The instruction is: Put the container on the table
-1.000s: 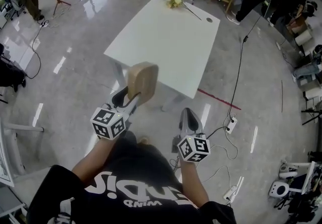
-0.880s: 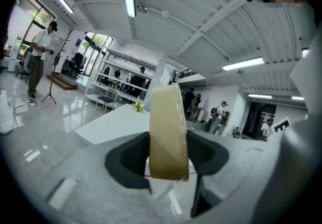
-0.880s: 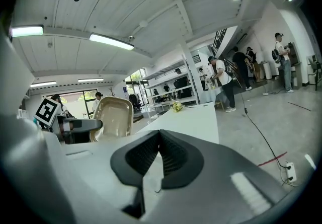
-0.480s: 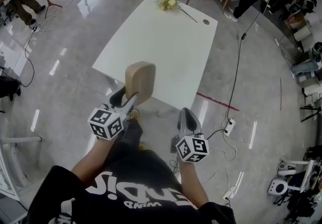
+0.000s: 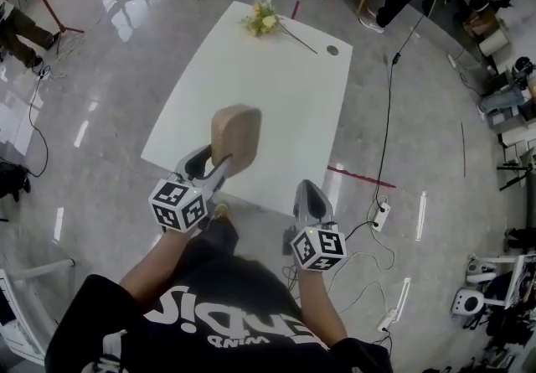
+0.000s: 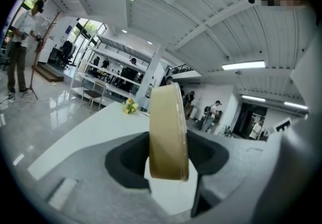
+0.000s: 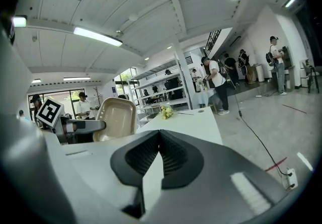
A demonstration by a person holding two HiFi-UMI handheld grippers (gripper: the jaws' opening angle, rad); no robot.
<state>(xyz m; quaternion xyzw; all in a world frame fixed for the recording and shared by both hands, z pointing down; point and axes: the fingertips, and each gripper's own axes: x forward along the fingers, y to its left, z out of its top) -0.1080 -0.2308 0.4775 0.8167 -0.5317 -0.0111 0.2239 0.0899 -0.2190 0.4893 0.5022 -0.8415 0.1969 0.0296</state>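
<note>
The tan, shallow, round-cornered container (image 5: 236,135) hangs in the air on edge, pinched at its lower rim by the left tool (image 5: 219,165). In the left gripper view the thin wall runs edge-on between the two jaws, which close on it from both sides. The right gripper view shows its hollow side turned toward the right tool (image 5: 307,192). That tool's jaws are pressed together with nothing between them, and it is held low beside the left one.

In the head view the container overlaps the near edge of the white rectangular tabletop (image 5: 251,69) without resting on it. A bunch of yellow flowers (image 5: 259,19) and a small dark round spot (image 5: 332,50) lie at the far end, well apart from the container.

The container looks light and thin-walled, probably moulded plastic or pulp. It seems stiff enough to stand up from a one-sided pinch, though the wall may flex under a hard squeeze. The rim is the natural place to hold it. Being smooth and gripped at a single point, it could swing or slip if tilted quickly. To land flat it will probably need laying over, base down, before the jaws let go.
</note>
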